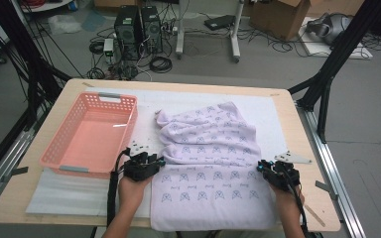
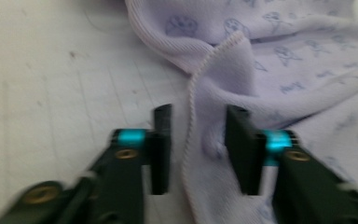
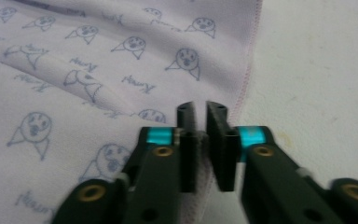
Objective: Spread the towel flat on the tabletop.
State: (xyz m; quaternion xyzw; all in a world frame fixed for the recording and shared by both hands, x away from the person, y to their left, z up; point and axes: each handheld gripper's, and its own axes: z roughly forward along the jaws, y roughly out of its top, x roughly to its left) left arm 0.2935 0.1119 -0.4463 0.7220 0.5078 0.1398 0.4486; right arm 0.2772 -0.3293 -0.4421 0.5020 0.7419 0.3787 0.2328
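Cables, two black computer towers and a cardboard box crowd the grey floor beyond a pale wooden table, whose top is covered by a white mat.

Largest on the mat is a lilac towel printed with small blue animal faces. It lies between the two grippers, its far half rumpled into folds and its near half flat, reaching to the table's near edge.

Left of the towel, just beyond the left gripper, stands a pink plastic basket with perforated walls and grey handles; nothing lies inside it.

Both grippers sit at the towel's side edges, one in each of the person's hands. In the left gripper view the left gripper's jaws stand well apart, with the towel's stitched hem running up between them; a folded corner of cloth rises just ahead of the jaws, and bare mat lies to their left.

In the right gripper view the right gripper's jaws are nearly together, a thin gap showing at the tips, and the towel's pink-stitched edge passes down between them. Whether they actually pinch the cloth I cannot tell. Printed cloth spreads left of these jaws, bare mat to their right.
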